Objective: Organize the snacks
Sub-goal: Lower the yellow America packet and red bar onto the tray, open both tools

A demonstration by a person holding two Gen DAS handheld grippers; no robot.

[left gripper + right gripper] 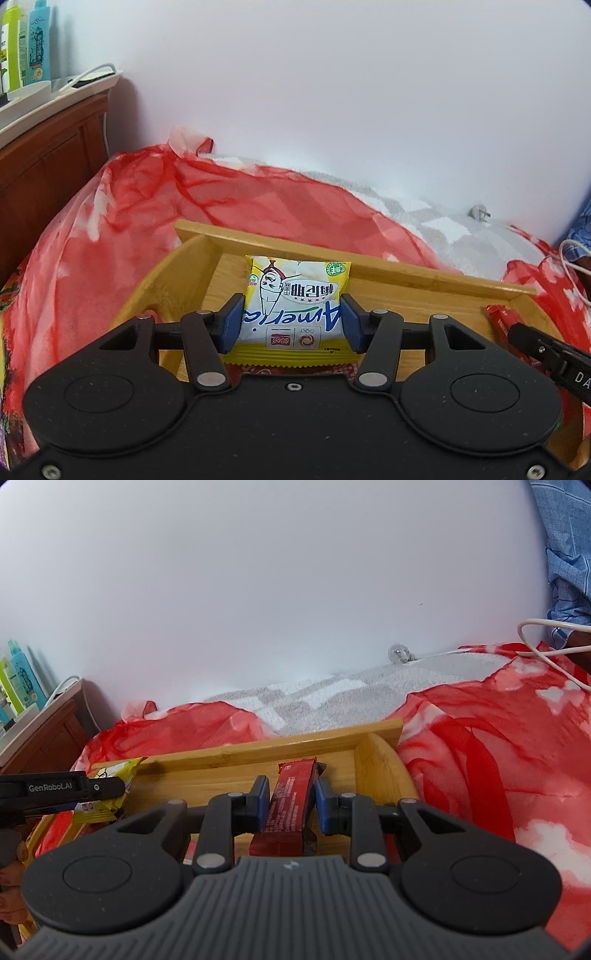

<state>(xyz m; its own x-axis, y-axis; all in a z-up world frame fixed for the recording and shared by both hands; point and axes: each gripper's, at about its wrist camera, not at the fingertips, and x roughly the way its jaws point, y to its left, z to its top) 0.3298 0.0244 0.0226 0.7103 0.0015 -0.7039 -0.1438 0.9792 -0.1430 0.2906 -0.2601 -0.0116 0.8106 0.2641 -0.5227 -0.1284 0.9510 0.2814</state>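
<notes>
A wooden tray [388, 269] lies on a red cloth. My left gripper [291, 321] is shut on a yellow and white snack packet [295, 295], its blue pads pressing both sides, over the tray's left part. My right gripper [290, 799] is shut on a red snack bar [291, 794] over the tray's [258, 749] right part. The red bar [506, 328] and the right gripper's tip show at the right of the left wrist view. The yellow packet [110, 794] and the left gripper show at the left of the right wrist view.
A red patterned cloth [129, 229] covers the bed, with a grey-white blanket [332, 694] behind by the white wall. A wooden headboard [48, 155] with bottles [26, 44] stands at left. A white cable [546, 642] and plug [399, 653] lie at right. Another red wrapper [295, 369] lies under the yellow packet.
</notes>
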